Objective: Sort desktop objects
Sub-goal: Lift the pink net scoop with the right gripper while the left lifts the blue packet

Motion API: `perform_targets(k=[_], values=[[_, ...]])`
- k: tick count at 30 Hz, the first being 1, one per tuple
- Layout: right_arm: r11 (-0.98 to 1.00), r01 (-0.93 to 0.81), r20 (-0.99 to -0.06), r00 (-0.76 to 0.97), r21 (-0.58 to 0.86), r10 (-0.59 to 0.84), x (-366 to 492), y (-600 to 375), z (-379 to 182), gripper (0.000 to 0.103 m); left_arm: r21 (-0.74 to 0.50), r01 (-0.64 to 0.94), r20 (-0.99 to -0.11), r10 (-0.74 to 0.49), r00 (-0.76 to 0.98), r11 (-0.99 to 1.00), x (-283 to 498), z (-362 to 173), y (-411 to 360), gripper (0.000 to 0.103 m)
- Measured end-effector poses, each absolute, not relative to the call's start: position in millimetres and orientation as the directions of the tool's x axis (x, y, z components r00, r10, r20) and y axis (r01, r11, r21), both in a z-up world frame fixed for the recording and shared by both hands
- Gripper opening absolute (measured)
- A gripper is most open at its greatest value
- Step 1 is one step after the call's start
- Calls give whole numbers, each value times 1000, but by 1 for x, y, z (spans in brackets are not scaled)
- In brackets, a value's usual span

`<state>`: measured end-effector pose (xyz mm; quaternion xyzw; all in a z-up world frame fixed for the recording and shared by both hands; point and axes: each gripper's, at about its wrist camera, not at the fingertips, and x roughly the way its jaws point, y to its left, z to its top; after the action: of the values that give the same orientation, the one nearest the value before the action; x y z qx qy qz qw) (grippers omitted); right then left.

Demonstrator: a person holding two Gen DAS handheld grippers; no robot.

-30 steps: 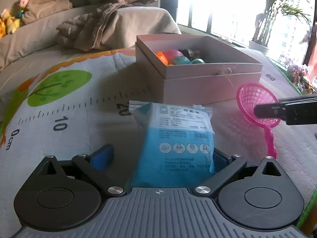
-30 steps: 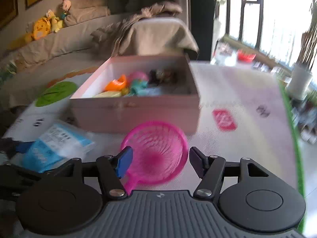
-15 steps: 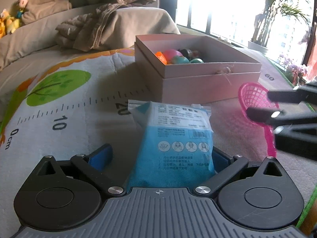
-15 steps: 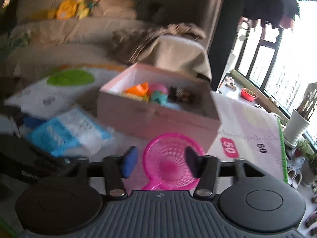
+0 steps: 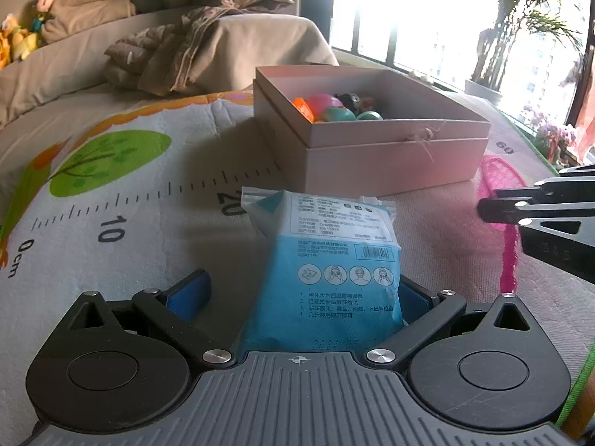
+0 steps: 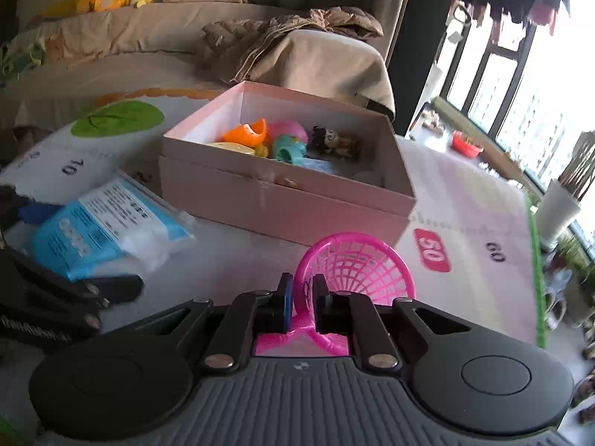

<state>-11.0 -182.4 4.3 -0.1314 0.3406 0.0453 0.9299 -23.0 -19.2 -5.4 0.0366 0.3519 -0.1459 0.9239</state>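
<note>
On the printed play mat (image 5: pixel 122 193), the left gripper (image 5: pixel 297 290) sits low with its jaws spread wide around a blue wipes packet (image 5: pixel 327 260), blue pads on either side; whether they touch the packet, I cannot tell. Over to the right gripper (image 6: pixel 299 297): jaws pinched narrow on the rim of the pink toy net (image 6: pixel 357 271), just where the hoop meets the handle. Beyond both, the open pink box (image 6: pixel 282 200) stands on the mat with colourful toys (image 6: pixel 275 141) inside. Behind it, a draped sofa (image 6: pixel 319 55).
</note>
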Motion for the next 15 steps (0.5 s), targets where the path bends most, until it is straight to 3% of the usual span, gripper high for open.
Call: perform_targets(k=[4,5,7,8,9,12,15], values=[[945,-149,-615,786,-291,-65,-20,-192,3,11,-30,295,-662,-240,710,955,-23,-5,-20,103],[937,-139,-601,794,-319,-86,-24,-194,3,16,-27,296,-663,-239,710,955,-23,-6,-20,103],[918,-108,-562,815,-381,-137,-29,-196,3,44,-22,296,-664,-235,709,955,-23,-6,-21,103],[910,-91,-537,829,-404,-156,-32,-198,3,68,-20,296,-665,-234,709,955,-23,-6,-21,103],[903,-68,-509,842,-424,-176,-34,-199,4,81,-19,296,-665,-233,709,955,-23,-6,-21,103],[900,-7,-492,839,-435,-232,-28,-207,3,86,-18,297,-666,-233,709,955,-23,-6,-21,103],[948,28,-581,784,-318,-218,-14,-224,2,89,-18,297,-666,-233,709,955,-23,-6,-21,103]])
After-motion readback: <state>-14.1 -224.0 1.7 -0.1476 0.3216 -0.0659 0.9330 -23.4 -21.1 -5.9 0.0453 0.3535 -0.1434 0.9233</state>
